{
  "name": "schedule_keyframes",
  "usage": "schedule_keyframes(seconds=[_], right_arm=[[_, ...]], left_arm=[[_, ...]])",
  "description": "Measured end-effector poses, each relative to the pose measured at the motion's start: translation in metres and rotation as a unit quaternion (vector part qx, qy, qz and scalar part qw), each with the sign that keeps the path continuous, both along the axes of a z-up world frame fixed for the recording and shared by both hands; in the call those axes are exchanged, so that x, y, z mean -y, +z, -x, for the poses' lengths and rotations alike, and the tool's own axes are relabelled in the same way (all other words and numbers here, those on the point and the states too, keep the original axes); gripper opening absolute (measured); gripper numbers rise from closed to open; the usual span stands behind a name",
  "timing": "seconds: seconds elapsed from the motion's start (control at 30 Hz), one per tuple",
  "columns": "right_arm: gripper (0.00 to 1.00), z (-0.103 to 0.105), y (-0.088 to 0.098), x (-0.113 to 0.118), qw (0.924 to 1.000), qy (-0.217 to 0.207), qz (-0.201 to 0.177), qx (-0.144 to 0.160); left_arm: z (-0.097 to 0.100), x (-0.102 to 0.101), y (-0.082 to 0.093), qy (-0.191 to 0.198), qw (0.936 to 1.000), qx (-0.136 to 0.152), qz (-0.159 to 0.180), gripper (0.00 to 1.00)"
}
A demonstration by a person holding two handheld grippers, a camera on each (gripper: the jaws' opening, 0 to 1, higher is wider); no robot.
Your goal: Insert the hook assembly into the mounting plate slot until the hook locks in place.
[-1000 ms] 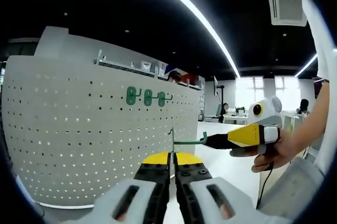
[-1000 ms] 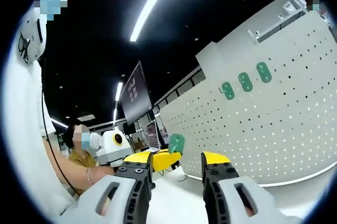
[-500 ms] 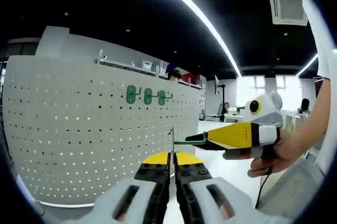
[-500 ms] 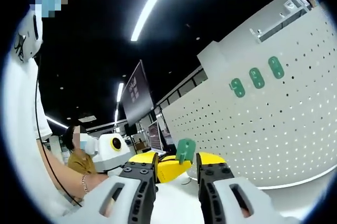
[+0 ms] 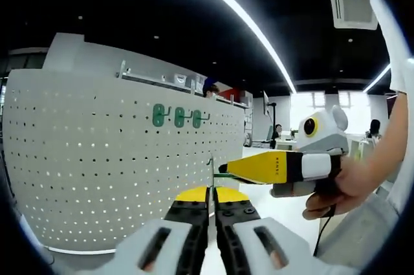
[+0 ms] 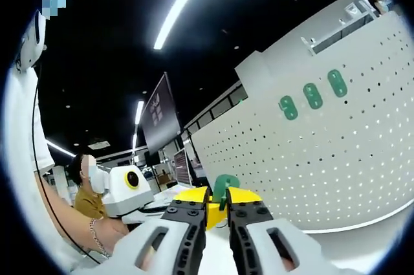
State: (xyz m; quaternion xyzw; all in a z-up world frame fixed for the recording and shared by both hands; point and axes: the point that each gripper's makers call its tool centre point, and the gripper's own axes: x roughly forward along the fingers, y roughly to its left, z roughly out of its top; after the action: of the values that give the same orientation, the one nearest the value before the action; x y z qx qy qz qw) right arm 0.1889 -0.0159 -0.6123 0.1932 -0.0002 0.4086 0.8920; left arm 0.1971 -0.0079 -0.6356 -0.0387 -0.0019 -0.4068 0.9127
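Note:
A white pegboard mounting plate (image 5: 110,165) stands upright, with three green hooks (image 5: 174,117) hung high on it. My left gripper (image 5: 211,192) is shut on a green hook assembly (image 5: 211,165), whose plate I see edge-on between the jaws. My right gripper (image 5: 226,171) comes in from the right, its yellow jaws closed over the hook's arm. In the right gripper view the right gripper (image 6: 217,200) is shut with the green hook assembly (image 6: 224,184) at its tips. The left gripper (image 6: 204,193) meets it from the left. The pegboard (image 6: 336,158) and the three hooks (image 6: 312,96) lie beyond.
A person's hand (image 5: 336,187) holds the right gripper, and a forearm (image 6: 90,230) with a bracelet holds the left one. A dark monitor (image 6: 158,116) and desks with seated people stand behind. The pegboard's lower edge rests on a white table (image 6: 362,249).
The right gripper moved in towards the hook and its jaws narrowed from wide open to shut on it. The left gripper stayed shut on the hook.

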Motion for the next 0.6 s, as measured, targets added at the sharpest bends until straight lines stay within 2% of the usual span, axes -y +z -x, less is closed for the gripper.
schedule_keyframes(seconds=[0.03,0.13,0.4,0.5,0.6], right_arm=[[0.06,0.0005,0.0019,-0.0003,1.0,0.001,-0.008,-0.001],[0.04,-0.0008,0.0005,0.0001,0.9999,-0.01,0.007,0.004],[0.05,-0.0033,-0.0041,-0.0027,0.9999,-0.01,0.01,-0.003],[0.04,-0.0041,0.0004,-0.0025,0.9999,-0.013,-0.002,0.0],[0.03,-0.0065,-0.0011,-0.0027,0.9999,-0.015,0.008,-0.001]], left_arm=[[-0.0001,-0.0001,0.0006,0.0,1.0,0.001,0.0,0.01],[0.0002,0.0001,0.0013,0.001,1.0,0.002,-0.002,0.01],[-0.0003,-0.0004,0.0023,0.004,1.0,0.003,-0.001,0.01],[-0.0008,-0.0006,0.0035,0.004,1.0,0.005,0.0,0.01],[-0.001,-0.0009,0.0027,0.005,1.0,0.004,-0.001,0.01]])
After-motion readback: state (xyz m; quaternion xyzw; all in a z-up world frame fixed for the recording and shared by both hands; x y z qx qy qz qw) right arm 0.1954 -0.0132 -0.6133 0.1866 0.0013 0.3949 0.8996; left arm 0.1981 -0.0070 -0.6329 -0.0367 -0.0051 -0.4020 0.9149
